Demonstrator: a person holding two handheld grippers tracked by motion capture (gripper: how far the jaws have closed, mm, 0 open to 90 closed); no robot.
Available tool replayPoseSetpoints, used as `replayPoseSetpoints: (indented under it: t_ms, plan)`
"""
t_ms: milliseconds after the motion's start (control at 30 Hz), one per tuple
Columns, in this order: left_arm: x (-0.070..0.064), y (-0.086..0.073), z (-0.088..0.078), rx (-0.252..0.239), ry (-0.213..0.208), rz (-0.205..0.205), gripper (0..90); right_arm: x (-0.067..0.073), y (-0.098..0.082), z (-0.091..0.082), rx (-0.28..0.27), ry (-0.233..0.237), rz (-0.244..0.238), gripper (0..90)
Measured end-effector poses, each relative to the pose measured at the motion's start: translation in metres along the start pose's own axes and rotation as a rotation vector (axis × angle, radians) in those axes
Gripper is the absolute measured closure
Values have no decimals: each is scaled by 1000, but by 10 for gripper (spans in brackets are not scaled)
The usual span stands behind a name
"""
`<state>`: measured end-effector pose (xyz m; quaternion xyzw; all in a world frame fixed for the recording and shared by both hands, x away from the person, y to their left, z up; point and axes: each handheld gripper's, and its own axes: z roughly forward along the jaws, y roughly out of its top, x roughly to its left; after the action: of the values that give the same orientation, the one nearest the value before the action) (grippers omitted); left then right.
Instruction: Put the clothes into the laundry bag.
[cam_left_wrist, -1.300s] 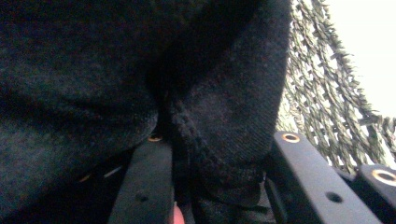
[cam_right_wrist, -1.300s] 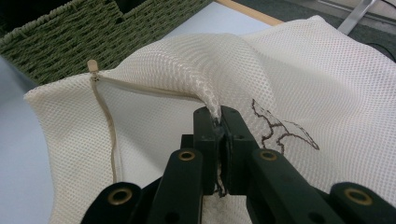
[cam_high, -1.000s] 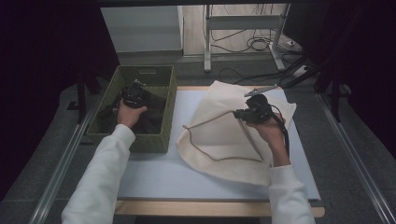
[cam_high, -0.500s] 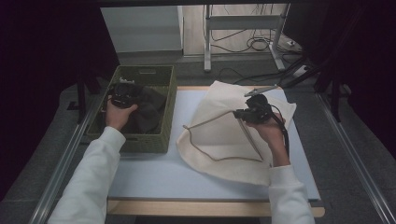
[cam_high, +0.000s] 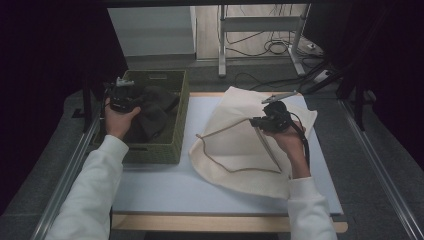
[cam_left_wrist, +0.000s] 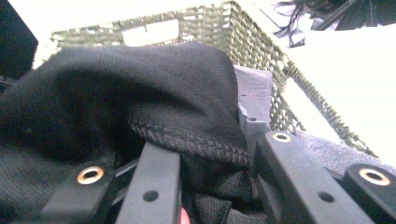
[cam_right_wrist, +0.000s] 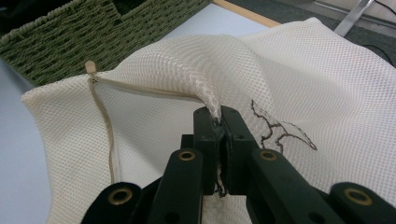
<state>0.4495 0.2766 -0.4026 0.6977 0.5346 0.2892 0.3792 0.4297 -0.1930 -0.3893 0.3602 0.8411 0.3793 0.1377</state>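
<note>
**Dark garment lifted at the basket, mesh bag held open**

Since the earlier frames, the left gripper (cam_high: 121, 95) has been shifted from the middle of the green woven basket (cam_high: 181, 120) toward its upper-left corner and raised, with the black garment (cam_high: 152, 112) drawn up along with it. The right gripper (cam_high: 272, 119) is seen in the same spot, right of centre in the high view.

From above, the left gripper's jaws are hidden by the hand and the dark cloth. In the left gripper view, a thick hemmed fold of the black garment (cam_left_wrist: 187, 140) is seen bunched between the two black jaws, which are clamped on it while standing part-way apart; the basket (cam_left_wrist: 261, 51) wall is visible behind, at upper right.

In the high view, the cream mesh bag (cam_high: 240, 150) is spread on the pale table (cam_high: 150, 185), just beside the basket, its cord-edged mouth turned toward it. The right gripper view adds what the overhead picture cannot resolve: the right gripper (cam_right_wrist: 218, 126) is pressed together on a raised fold of the mesh bag (cam_right_wrist: 299, 88), and a knotted drawcord (cam_right_wrist: 100, 107) is seen running down the bag's edge at left.
</note>
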Motion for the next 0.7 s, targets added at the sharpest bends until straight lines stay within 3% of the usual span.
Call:
replayPoseSetpoints:
  t_ms: [400, 700]
  plan:
    - [3, 3, -19, -71, 23, 6, 750, 0, 0, 0, -2, 3, 6, 863]
    - [5, 6, -32, -113, 7, 4, 750, -1, 0, 1, -1, 3, 7, 864]
